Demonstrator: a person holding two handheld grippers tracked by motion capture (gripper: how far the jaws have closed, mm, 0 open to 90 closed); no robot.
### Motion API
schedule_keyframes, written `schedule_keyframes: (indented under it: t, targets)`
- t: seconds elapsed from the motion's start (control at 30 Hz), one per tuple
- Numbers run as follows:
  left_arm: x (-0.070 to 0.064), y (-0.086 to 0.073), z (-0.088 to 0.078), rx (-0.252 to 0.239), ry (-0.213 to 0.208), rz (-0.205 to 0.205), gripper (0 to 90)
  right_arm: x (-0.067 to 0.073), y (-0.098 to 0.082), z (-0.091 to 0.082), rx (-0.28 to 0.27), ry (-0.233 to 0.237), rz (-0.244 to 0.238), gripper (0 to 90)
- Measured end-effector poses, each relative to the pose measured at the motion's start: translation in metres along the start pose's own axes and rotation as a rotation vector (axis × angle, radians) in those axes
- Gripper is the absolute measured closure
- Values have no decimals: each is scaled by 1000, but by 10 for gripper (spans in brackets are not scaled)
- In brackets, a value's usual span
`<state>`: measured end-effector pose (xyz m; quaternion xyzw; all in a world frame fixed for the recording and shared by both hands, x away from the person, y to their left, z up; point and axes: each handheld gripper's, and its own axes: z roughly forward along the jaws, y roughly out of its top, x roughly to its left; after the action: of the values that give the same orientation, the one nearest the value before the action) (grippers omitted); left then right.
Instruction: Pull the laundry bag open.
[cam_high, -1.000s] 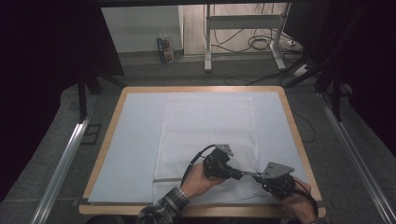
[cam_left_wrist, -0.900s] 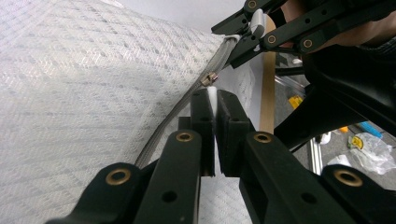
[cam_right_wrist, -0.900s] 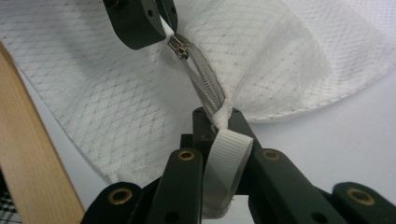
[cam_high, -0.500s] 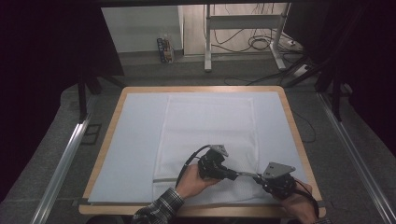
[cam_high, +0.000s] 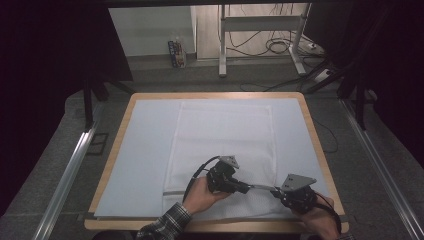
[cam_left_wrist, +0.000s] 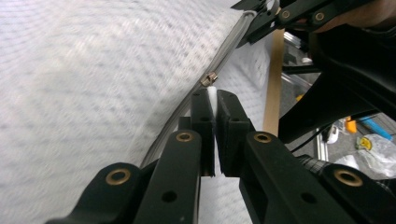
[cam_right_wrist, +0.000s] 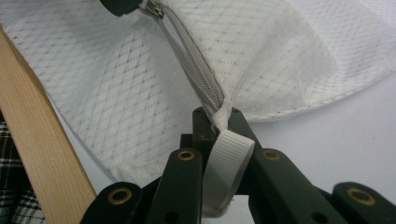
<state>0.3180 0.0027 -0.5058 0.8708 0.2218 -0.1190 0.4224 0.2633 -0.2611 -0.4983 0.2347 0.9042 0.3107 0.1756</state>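
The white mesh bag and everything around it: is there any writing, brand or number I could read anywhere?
None can be read.
The mesh bag, its zipper and ribbon loop carry no print.
The small box on the floor beyond the table has colourful print, too small to read.

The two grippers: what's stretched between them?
A grey zipper on the white mesh bag, seen in the right gripper view, runs from right gripper to left gripper.

A white mesh bag (cam_high: 222, 150) with a diamond weave and a grey zipper (cam_right_wrist: 196, 70) is lying on a pale blue mat (cam_high: 145, 150) edged by a light wooden table (cam_high: 327, 165). Black grippers are showing brass-coloured rivets, and a plaid sleeve (cam_high: 162, 225) is showing dark and white checks.
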Motion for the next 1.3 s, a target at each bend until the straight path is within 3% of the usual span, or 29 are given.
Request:
schedule_keyframes:
  t: [0.3, 0.7, 1.3]
  targets:
    - [1, -2, -5, 4, -9, -2, 873, 1, 0, 0, -2, 8, 5, 842]
    - [3, -12, -20, 5, 27, -25, 873, 0, -1, 1, 1, 4, 19, 842]
    - [9, -31, -39, -18, 38, -58, 873, 1, -2, 2, 6, 8, 23, 840]
